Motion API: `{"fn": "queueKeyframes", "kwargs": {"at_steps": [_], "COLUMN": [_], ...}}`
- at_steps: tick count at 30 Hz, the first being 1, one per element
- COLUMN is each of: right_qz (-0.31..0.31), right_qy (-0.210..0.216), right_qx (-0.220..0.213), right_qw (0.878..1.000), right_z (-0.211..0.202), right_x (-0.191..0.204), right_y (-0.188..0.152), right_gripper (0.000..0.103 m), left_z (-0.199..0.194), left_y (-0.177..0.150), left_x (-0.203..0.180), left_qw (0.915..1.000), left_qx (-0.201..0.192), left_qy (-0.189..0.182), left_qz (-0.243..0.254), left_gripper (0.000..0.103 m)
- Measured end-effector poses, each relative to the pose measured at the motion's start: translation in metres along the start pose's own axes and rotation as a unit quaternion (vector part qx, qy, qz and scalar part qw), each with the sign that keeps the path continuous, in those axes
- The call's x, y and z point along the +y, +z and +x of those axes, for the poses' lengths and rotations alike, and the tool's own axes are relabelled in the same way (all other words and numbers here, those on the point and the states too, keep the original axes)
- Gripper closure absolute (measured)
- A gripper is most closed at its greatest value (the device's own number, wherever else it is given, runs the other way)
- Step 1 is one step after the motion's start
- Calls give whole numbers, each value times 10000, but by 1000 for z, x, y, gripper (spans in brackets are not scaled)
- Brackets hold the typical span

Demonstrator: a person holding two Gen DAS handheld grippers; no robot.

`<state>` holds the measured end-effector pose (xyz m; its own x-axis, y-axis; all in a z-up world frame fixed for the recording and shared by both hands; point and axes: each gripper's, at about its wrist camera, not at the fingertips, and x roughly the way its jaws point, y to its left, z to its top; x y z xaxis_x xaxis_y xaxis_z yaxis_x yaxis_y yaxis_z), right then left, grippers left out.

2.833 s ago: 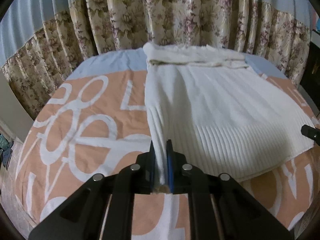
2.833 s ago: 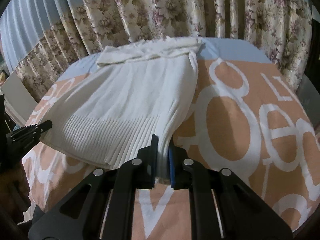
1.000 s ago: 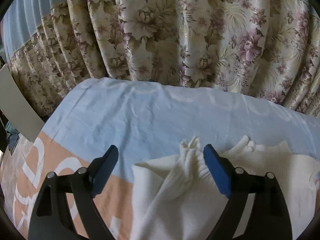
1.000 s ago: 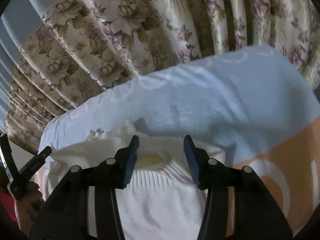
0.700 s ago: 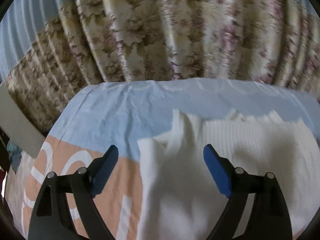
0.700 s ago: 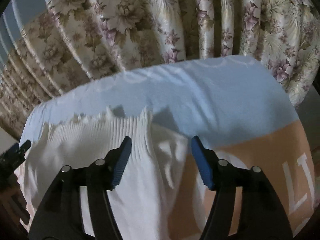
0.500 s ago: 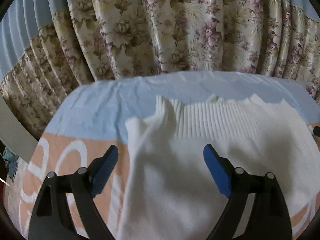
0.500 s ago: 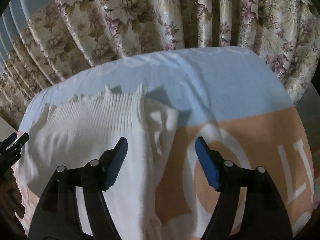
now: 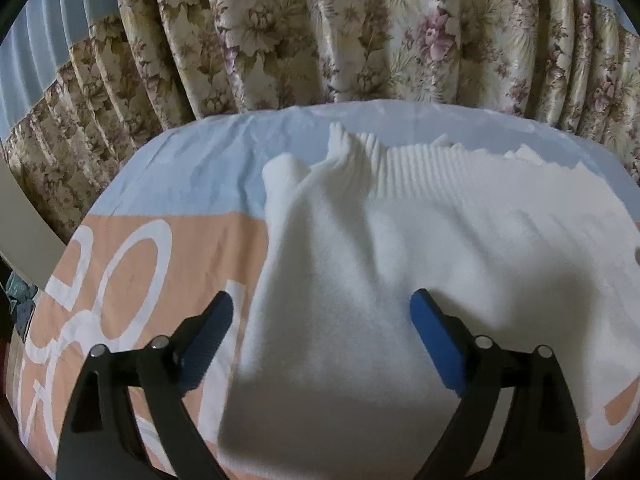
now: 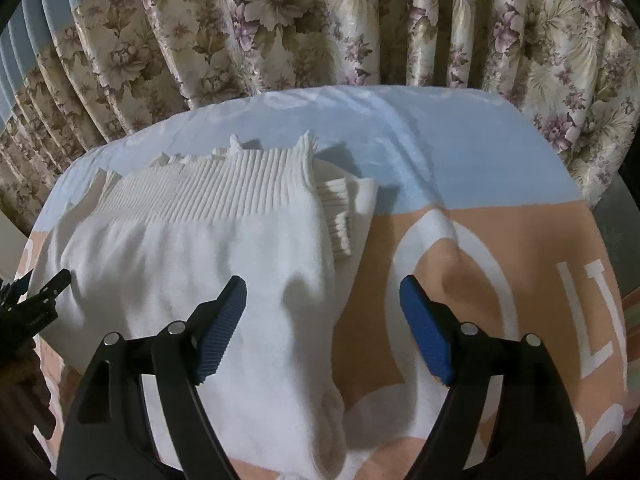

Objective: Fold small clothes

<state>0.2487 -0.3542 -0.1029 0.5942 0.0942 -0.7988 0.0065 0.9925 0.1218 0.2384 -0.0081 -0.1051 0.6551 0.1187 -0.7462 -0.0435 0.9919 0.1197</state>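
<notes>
A white knit sweater (image 9: 400, 264) lies folded in half on the bed, its ribbed hem (image 9: 424, 168) now at the far end near the curtain. It also shows in the right wrist view (image 10: 224, 264), with a ribbed cuff (image 10: 340, 216) sticking out at its right edge. My left gripper (image 9: 320, 332) is open and empty, hovering over the sweater's left part. My right gripper (image 10: 322, 320) is open and empty over the sweater's right edge. The left gripper's tip (image 10: 36, 300) shows at the left of the right wrist view.
The bed cover (image 10: 500, 248) is peach with big white letters and a pale blue band (image 9: 192, 176) at the far end. A floral curtain (image 9: 360, 32) hangs right behind the bed. A pale board (image 9: 20, 232) stands at the left.
Both grippers carried the sweater's near hem to the far end, let go and opened. Since then they have pulled back toward me, so more of the folded sweater shows.
</notes>
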Motion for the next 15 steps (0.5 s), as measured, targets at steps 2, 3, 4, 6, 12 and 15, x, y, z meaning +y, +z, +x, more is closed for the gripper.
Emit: {"fn": "queueKeyframes", "kwargs": {"at_steps": [2, 3, 4, 6, 12, 15], "right_qz": [51, 78, 103, 103, -82, -73], "right_qy": [-7, -22, -1, -12, -189, -201], "right_qx": [137, 212, 248, 207, 133, 103], "right_qw": [9999, 9997, 9996, 9997, 9997, 9997], "right_z": [14, 21, 25, 28, 30, 29], "right_x": [-2, -4, -7, -8, -3, -3], "right_y": [-2, -4, -6, -8, -9, -11], "right_gripper": [23, 23, 22, 18, 17, 17], "left_z": [5, 6, 7, 9, 11, 12], "left_y": [-4, -5, -7, -7, -6, -6], "left_x": [1, 2, 3, 5, 4, 4], "left_qw": [10000, 10000, 9999, 9999, 10000, 10000], "left_qx": [-6, -32, -55, -45, -7, -5], "left_qy": [51, 71, 90, 44, 54, 52], "left_qz": [-10, -21, -36, -94, -83, -79], "left_gripper": [5, 3, 1, 1, 1, 1]}}
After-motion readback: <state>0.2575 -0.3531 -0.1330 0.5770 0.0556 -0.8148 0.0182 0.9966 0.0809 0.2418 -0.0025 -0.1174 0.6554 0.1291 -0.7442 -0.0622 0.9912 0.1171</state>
